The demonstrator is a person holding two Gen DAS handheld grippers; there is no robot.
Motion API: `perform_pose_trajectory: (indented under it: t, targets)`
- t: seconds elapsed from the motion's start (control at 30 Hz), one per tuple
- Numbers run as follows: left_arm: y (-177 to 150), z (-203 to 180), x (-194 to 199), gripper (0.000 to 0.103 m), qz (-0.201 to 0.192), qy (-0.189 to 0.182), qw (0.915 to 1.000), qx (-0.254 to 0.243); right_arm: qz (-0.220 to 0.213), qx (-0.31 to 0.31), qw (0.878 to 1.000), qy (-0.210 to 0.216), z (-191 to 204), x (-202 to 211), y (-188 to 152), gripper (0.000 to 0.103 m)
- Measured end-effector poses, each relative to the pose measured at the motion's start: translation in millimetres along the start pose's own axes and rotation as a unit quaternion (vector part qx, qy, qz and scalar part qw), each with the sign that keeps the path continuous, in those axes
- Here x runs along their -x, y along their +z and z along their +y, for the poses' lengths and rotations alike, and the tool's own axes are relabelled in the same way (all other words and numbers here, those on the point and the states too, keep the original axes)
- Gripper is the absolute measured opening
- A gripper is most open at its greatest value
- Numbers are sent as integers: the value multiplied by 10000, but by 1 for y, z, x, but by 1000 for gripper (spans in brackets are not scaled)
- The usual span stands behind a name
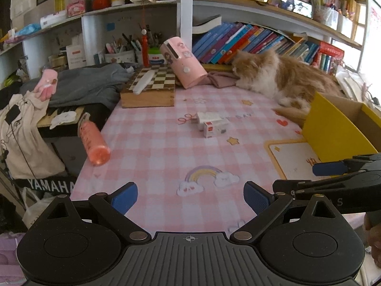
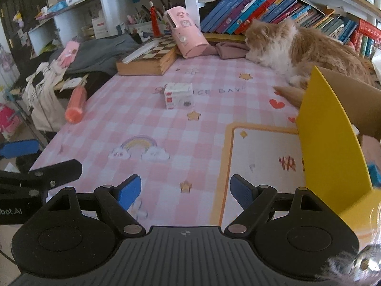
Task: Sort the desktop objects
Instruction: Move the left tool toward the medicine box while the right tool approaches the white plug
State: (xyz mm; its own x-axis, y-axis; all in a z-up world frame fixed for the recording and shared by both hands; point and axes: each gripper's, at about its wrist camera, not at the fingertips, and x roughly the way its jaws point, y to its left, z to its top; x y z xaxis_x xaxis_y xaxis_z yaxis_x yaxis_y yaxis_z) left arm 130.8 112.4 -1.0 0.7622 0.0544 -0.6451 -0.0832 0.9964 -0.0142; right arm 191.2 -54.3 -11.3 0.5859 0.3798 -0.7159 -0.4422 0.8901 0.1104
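Note:
A small white carton (image 1: 210, 124) (image 2: 178, 95) lies mid-table on the pink checked cloth (image 1: 154, 147) (image 2: 147, 124). An orange tube (image 1: 94, 140) (image 2: 76, 104) lies at the cloth's left edge. A yellow cardboard box (image 1: 333, 128) (image 2: 331, 143) stands open at the right. My left gripper (image 1: 190, 197) is open and empty, low over the near cloth. My right gripper (image 2: 185, 193) is open and empty, beside the box; it also shows in the left wrist view (image 1: 333, 174).
A ginger and white cat (image 1: 281, 76) (image 2: 297, 47) lies at the back right by the box. A chess board case (image 1: 150, 90) (image 2: 147, 59) and a pink cylinder case (image 1: 183, 62) (image 2: 185, 33) stand at the back. Grey clothes (image 1: 85, 83) pile at the left. Bookshelves line the back.

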Motion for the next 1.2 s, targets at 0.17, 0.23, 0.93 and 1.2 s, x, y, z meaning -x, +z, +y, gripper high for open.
perform_pose_trajectory:
  t: [0.17,0.23,0.93,1.2]
  targets:
    - [19,1,-21,97,-7,57,10000,-41,-1,5,10000,40,-10,-20,21,81]
    - [27,2,-30,97,-16,88,10000,-40,-9,-13,10000,35,-15,-27,29,80]
    - [81,-15,-94,97,-61,171,9996,-224,-327,-371,9986,-199,-74,-81,100,80]
    - [87,-20,-115,97,62,101,9996,-260,-300,-386,9987,-168,-82,-98,113,80]
